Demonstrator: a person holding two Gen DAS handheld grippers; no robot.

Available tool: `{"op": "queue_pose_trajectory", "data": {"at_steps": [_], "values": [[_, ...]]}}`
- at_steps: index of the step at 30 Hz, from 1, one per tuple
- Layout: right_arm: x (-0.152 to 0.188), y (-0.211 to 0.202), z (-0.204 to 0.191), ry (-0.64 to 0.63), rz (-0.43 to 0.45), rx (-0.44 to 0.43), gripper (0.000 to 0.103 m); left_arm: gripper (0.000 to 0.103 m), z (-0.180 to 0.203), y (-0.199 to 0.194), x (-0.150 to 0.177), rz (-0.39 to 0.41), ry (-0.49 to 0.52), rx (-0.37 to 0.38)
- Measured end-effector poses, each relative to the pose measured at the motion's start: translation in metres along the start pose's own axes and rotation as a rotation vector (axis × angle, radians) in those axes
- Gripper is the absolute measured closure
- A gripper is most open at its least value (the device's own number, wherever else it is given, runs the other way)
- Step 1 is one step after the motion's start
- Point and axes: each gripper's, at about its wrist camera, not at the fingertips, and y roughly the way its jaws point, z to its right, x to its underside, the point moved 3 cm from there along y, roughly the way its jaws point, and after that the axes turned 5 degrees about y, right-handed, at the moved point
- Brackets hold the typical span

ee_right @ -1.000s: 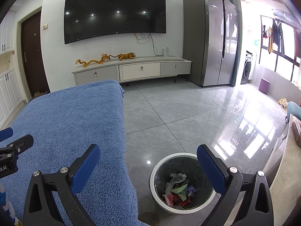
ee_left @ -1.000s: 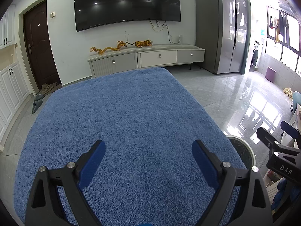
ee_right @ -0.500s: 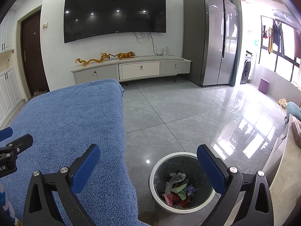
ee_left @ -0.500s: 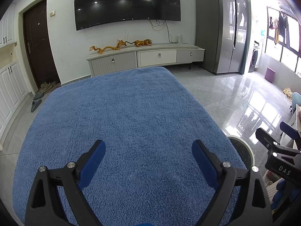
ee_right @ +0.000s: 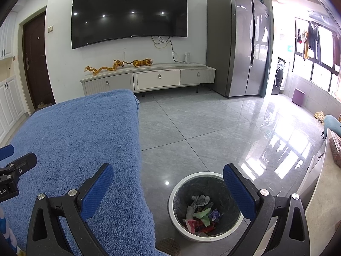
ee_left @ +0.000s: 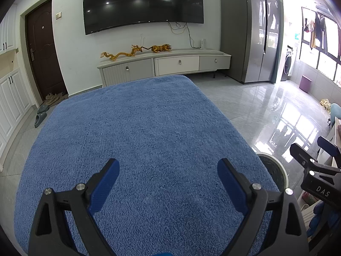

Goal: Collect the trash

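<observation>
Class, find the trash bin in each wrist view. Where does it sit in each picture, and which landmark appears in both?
Left wrist: only the bin rim shows, lower right, behind the blue towel's edge.
Right wrist: bin in full, bottom centre-right on the floor, trash inside.
Shared landmark: the wall TV.

Bright daylight from the windows [ee_right: 319, 64] glares off the floor [ee_right: 213, 132] (fisheye edges bend, corners dark)

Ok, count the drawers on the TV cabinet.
3 visible: left drawer, middle drawer, right drawer, side by side across the TV cabinet; the blue towel may hide more.
</observation>
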Motion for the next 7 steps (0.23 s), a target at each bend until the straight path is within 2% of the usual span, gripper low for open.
{"op": "queue_pose_trajectory", "data": {"at_steps": [7], "values": [[-0.0002,-0.0008,-0.0001,0.001,0.001,0.001,0.000,0.010,0.0000,0.0005,-0.0009,0.000,0.001,0.000]]}}
